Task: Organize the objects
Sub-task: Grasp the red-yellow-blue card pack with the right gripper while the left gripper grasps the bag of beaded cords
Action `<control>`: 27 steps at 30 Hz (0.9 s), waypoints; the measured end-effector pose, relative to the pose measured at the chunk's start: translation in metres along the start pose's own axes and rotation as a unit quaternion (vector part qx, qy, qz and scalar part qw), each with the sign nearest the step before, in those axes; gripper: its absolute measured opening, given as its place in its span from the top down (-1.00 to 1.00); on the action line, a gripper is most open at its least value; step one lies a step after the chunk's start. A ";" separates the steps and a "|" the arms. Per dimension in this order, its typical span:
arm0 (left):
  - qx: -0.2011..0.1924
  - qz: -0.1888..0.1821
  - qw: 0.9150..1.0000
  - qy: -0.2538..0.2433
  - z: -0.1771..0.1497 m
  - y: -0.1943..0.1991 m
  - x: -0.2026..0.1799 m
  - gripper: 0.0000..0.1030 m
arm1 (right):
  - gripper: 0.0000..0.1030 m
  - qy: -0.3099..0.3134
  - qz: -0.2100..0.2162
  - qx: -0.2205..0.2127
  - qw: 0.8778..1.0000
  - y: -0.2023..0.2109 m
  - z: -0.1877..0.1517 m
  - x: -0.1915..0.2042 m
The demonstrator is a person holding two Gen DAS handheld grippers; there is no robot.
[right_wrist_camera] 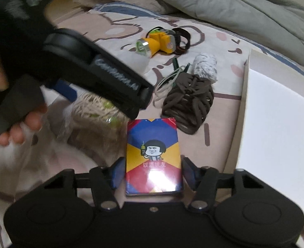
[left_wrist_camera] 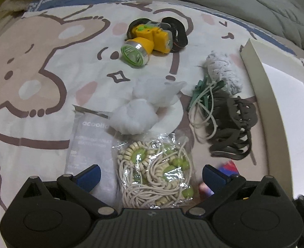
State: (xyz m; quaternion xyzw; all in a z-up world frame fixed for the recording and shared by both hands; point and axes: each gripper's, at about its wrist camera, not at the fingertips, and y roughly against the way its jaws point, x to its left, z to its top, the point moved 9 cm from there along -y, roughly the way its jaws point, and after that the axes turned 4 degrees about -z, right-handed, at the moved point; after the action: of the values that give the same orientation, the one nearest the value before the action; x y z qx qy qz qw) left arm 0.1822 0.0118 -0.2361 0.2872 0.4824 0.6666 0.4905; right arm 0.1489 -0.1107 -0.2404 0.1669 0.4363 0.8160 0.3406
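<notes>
My left gripper is open, with its fingers on either side of a clear bag of cream cords and green beads on the bed. My right gripper has its blue pads on both sides of a red, blue and yellow card box; I cannot tell whether they press it. The left gripper's black body crosses the right wrist view above the bead bag.
A yellow headlamp, white stuffing, a grey pouch, a grey cloth roll, green clips with cord and a dark claw clip lie on the cartoon sheet. A white box stands at right.
</notes>
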 end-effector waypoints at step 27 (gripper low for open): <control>0.032 0.009 0.962 -0.272 -0.049 0.009 -0.011 -0.64 | -0.22 -0.008 0.031 0.097 0.995 0.012 -0.042 0.023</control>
State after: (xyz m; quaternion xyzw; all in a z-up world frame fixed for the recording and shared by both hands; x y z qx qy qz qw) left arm 0.1410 -0.0169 -0.2443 0.4772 0.3493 0.5519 0.5879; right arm 0.1037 -0.1240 -0.2551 0.2189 0.5050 0.7790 0.3004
